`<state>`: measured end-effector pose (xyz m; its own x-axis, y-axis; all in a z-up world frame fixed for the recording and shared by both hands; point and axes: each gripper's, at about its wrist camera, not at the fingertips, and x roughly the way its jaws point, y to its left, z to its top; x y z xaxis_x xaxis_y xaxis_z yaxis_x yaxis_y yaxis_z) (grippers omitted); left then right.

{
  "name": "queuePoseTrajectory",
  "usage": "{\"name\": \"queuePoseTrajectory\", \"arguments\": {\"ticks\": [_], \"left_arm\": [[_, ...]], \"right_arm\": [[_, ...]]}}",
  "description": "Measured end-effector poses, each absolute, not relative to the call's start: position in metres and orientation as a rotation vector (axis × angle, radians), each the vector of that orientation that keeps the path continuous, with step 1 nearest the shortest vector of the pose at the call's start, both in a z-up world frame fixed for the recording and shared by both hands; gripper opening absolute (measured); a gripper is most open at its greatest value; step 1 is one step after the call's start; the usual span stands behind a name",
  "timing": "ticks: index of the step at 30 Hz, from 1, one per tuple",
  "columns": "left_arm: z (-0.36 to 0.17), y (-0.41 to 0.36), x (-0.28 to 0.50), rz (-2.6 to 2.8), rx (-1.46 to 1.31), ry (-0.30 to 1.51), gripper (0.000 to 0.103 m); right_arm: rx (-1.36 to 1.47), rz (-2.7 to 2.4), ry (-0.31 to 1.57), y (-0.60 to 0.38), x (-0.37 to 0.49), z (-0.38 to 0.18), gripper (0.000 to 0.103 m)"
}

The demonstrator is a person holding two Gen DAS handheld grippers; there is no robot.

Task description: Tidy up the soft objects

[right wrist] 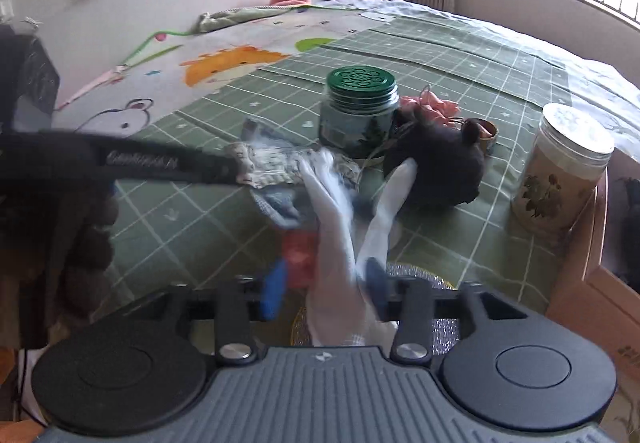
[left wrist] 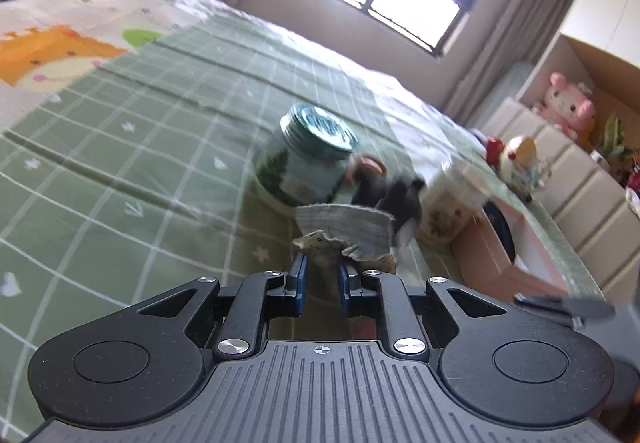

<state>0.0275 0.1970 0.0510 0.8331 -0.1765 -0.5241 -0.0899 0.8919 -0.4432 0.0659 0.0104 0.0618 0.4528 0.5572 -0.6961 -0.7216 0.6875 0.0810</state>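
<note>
green-lidded jar (right wrist: 362, 111) ahead, open bedspread (right wrist: 200, 227) left

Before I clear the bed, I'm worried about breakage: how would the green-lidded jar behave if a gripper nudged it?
The green-lidded jar looks like glass, so probably rigid, fairly heavy and breakable. It stands upright on the soft bedspread, so a high push might tip it. On its round side it would likely roll toward the black plush toy.

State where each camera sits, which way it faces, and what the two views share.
Left wrist: low over the bed, facing the window; left tool pinches a patterned cloth.
Right wrist: at the bed's edge, facing the wall; right tool around a white sock.
Shared: green-lidded jar, black plush, pale jar.
</note>
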Motion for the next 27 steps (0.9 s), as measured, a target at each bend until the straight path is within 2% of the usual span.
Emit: {"name": "queuePoseTrajectory", "arguments": {"ticks": [5,8,15,20,22,27], "left_arm": [[0.068,0.209,0.014,0.062,-0.478,0.479,0.017],[0.073,0.212,0.015,0.081,-0.473,0.461,0.017],[0.064,0.172,0.023,-0.012,-0.312,0.572,0.017],[0.043,0.133,0.032,-0.131,-0.150,0.677,0.018],[0.035,0.121,0.033,-0.125,-0.062,0.705,0.021],[0.030,0.133,0.026,-0.045,0.075,0.726,0.019]], "right_arm": [[-0.253,0.744,0.690,-0.008,0.048,0.067,0.077],[-0.304,0.644,0.698,-0.017,0.054,0.055,0.079],[-0.312,0.296,0.658,-0.050,0.076,0.044,0.079],[-0.233,0.337,0.686,-0.068,0.071,0.040,0.079],[-0.232,0.364,0.697,-0.067,0.064,0.037,0.080],[-0.195,0.513,0.780,-0.055,0.046,0.028,0.085]]}}
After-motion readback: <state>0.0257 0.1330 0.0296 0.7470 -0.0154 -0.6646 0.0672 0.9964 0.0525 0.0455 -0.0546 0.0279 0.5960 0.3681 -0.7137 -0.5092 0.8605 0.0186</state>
